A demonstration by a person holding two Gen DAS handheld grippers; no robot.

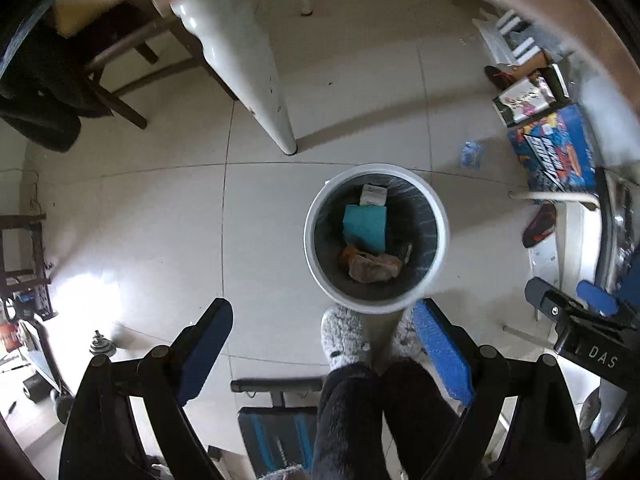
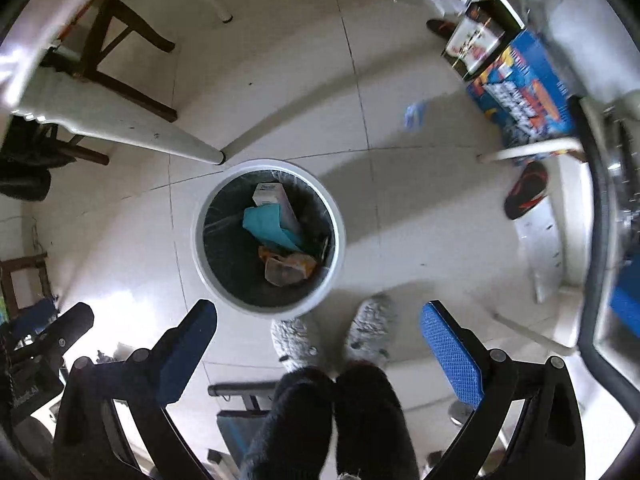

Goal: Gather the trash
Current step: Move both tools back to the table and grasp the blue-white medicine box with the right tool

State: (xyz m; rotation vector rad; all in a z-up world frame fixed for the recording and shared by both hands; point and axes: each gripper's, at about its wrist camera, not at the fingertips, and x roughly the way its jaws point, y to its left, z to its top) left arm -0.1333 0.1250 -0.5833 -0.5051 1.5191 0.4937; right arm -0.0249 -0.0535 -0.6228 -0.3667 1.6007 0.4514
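Observation:
A round white trash bin (image 1: 318,272) with a dark liner stands on the tiled floor, seen from above; it also shows in the right wrist view (image 2: 200,256). Inside lie a teal packet (image 1: 366,226), a small white box (image 1: 373,195) and a crumpled orange-brown wrapper (image 1: 374,266). My left gripper (image 1: 324,332) is open and empty, held high above the bin's near rim. My right gripper (image 2: 318,334) is open and empty, above the floor just right of the bin. A small blue wrapper (image 1: 471,155) lies on the floor far right, also in the right wrist view (image 2: 414,116).
A white table leg (image 1: 256,80) stands behind the bin, a dark wooden chair (image 1: 116,64) at left. Colourful boxes (image 1: 556,152) and a shoe (image 1: 540,226) lie at right. The person's slippered feet (image 2: 332,336) stand beside the bin. The right gripper's body (image 1: 580,320) shows at right.

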